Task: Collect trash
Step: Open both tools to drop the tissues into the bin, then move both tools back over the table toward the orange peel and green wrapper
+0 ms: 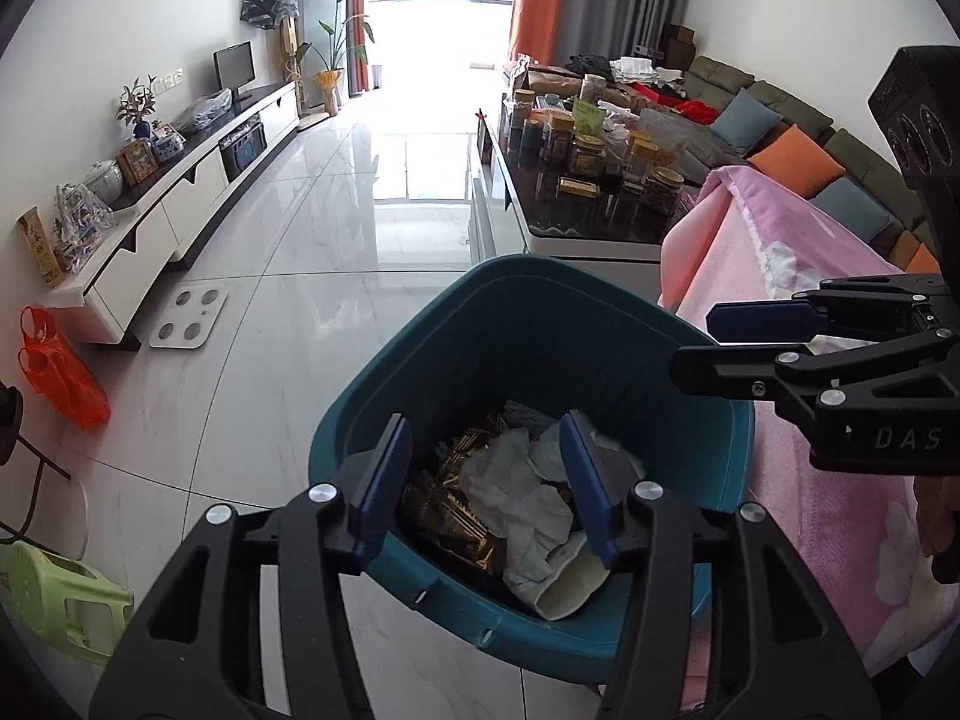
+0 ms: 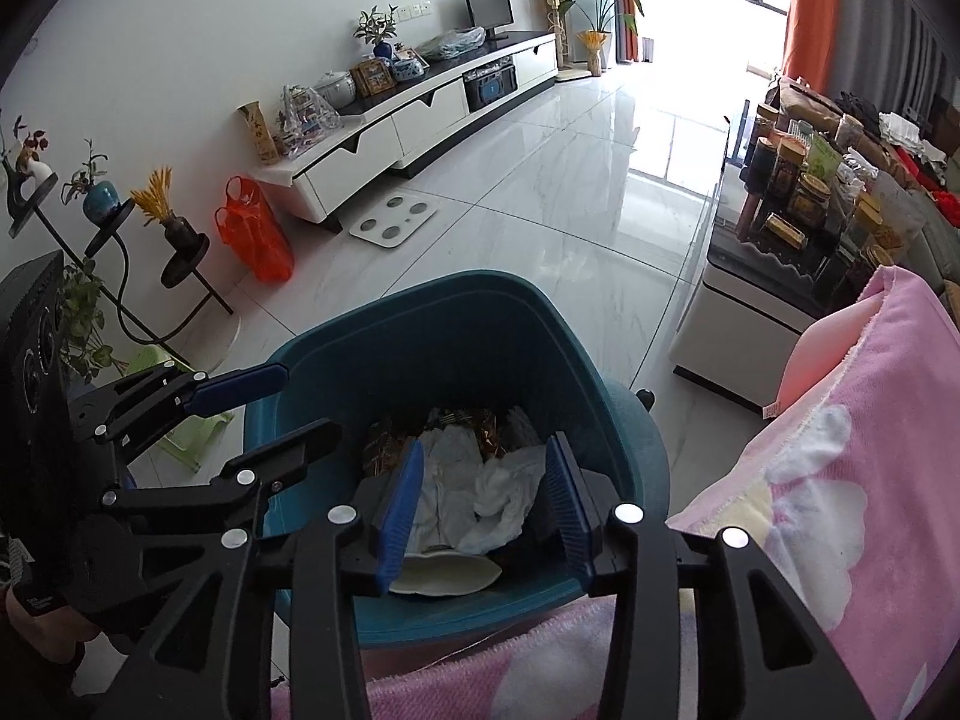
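A teal trash bin [image 1: 540, 324] [image 2: 420, 348] stands on the tiled floor right below both grippers. Inside it lie crumpled white tissues [image 1: 522, 486] [image 2: 504, 498], gold wrappers [image 1: 456, 510] [image 2: 480, 420] and a pale paper piece [image 1: 570, 591] [image 2: 444, 579]. My left gripper [image 1: 486, 438] [image 2: 312, 399] hangs over the bin's near rim, open, with nothing between its blue pads [image 1: 384, 480]. Over the bin's right side my right gripper [image 2: 486, 450] [image 1: 696, 342] is open too, its jaws holding nothing.
A pink blanket [image 1: 840, 312] [image 2: 870, 450] drapes over furniture just right of the bin. A coffee table [image 1: 576, 234] crowded with jars stands behind. Along the left wall are a TV cabinet [image 1: 180, 210], an orange bag [image 1: 60, 372], a scale [image 1: 189, 318] and a green stool [image 1: 66, 600].
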Demonstrator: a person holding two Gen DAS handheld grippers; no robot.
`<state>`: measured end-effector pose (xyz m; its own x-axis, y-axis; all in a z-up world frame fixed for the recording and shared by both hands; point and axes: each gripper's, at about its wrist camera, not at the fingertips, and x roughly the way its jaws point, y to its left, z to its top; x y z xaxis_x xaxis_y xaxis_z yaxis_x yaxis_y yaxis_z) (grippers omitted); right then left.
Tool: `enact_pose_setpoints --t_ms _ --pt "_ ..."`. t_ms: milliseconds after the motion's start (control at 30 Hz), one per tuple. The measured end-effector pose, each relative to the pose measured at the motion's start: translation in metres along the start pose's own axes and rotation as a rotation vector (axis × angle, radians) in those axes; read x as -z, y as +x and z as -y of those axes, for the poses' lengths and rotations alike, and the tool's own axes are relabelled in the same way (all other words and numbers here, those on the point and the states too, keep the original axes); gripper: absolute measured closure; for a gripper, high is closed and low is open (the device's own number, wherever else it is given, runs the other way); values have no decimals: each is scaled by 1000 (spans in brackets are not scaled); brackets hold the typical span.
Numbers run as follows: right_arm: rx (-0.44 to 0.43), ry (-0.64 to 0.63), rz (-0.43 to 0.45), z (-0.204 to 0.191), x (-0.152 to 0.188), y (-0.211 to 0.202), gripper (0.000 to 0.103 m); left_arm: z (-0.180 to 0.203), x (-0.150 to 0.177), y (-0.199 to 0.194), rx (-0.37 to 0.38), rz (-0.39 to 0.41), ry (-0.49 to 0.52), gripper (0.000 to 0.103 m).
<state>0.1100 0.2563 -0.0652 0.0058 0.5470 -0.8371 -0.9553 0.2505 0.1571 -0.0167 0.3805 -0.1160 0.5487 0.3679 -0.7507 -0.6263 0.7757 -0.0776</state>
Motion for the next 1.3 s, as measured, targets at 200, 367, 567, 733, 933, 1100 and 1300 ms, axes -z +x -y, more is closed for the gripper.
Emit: enact_pose_setpoints --t_ms 200,367,567,733,933,1100,1300 --pt "-6 14 65 2 2 -20 42 -9 -3 -21 -43 60 -21 25" --pt "3 28 136 4 7 -46 23 -14 -9 -49 -63 133 -31 6" --pt "73 36 208 12 19 -76 15 -7 -19 -82 -47 203 -21 6" --pt "117 55 272 24 35 -104 8 9 -23 -104 -16 236 -11 6" --pt "162 98 320 42 60 -132 7 39 -29 -130 56 277 11 6" --pt "205 151 359 59 87 -156 7 75 -32 -149 111 307 62 6" --pt "266 231 408 84 125 -184 7 128 -31 -158 208 313 134 6"
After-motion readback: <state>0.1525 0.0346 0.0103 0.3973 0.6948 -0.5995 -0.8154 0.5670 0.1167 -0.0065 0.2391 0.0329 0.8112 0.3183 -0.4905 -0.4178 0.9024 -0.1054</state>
